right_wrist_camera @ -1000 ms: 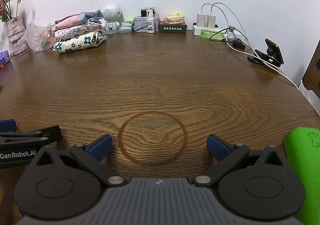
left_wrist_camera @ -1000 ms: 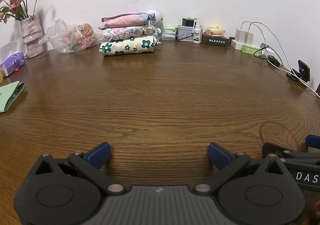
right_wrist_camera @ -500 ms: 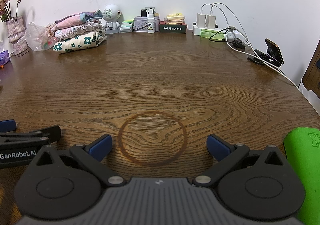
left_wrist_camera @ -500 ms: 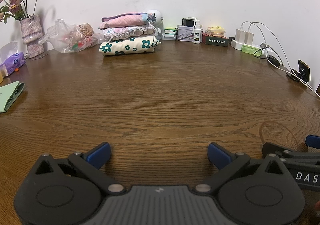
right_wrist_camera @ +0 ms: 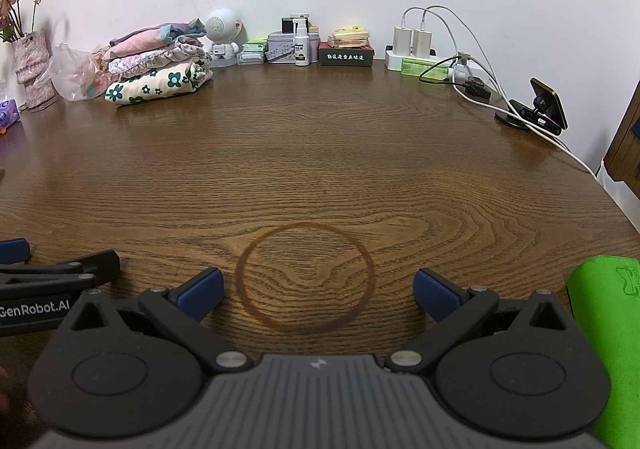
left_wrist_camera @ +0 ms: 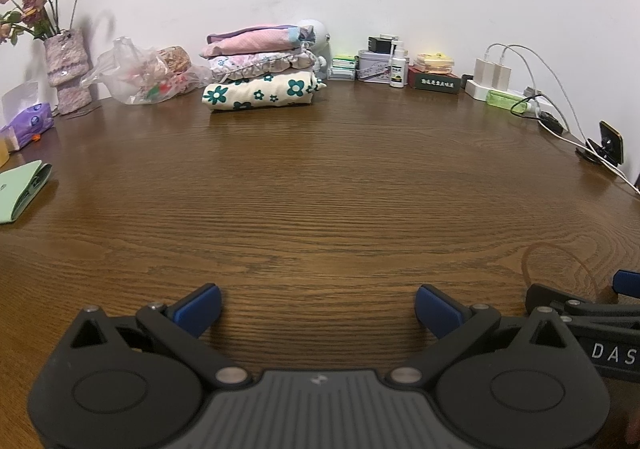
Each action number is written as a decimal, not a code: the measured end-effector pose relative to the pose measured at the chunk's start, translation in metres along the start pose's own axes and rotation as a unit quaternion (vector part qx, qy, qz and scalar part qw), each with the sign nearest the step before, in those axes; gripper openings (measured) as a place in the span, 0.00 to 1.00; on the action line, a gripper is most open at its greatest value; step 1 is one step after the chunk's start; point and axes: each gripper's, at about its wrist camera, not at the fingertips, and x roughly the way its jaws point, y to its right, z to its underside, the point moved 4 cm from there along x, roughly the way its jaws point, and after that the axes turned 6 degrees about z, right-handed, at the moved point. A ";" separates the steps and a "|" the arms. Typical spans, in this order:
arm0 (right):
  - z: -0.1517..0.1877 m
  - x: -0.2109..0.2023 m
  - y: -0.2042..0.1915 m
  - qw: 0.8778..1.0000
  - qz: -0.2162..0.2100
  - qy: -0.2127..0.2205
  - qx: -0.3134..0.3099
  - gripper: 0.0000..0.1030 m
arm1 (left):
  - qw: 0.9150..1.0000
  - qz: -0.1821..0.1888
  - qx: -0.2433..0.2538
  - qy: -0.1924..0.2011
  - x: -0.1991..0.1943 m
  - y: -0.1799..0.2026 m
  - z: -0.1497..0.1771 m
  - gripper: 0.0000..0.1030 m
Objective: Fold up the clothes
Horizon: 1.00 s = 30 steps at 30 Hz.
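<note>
Nothing has moved since the earlier frames: both grippers rest low over the wooden table (left_wrist_camera: 320, 177), side by side. From left to right, the left gripper (left_wrist_camera: 318, 307) has its jaws wide and holds nothing, and the right gripper (right_wrist_camera: 318, 289) is the same, above a ring stain (right_wrist_camera: 305, 276). All clothes in view lie folded in a stack (left_wrist_camera: 260, 75) at the far wall, well apart from both. Such a scene fits a finished pile or a wait for another garment. A green cloth (right_wrist_camera: 608, 349) is cut off at the right edge.
</note>
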 end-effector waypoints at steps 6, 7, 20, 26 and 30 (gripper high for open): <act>-0.018 0.018 -0.018 0.999 -0.033 0.003 -0.032 1.00 | 0.999 0.036 0.007 -0.009 0.015 -0.033 -0.025 0.97; -0.026 0.023 -0.025 0.998 -0.046 0.006 -0.046 1.00 | 0.999 0.032 -0.001 0.000 0.021 -0.046 -0.038 0.97; -0.198 0.147 -0.132 0.964 -0.249 0.075 -0.053 1.00 | 0.996 0.050 -0.062 0.040 0.142 -0.171 -0.184 0.95; -0.232 0.215 -0.164 0.959 -0.276 0.048 -0.050 0.87 | 0.988 0.078 -0.134 -0.011 0.204 -0.196 -0.209 0.60; -0.243 0.242 -0.169 0.948 -0.316 -0.032 0.001 0.28 | 0.972 0.135 -0.191 -0.005 0.206 -0.196 -0.226 0.15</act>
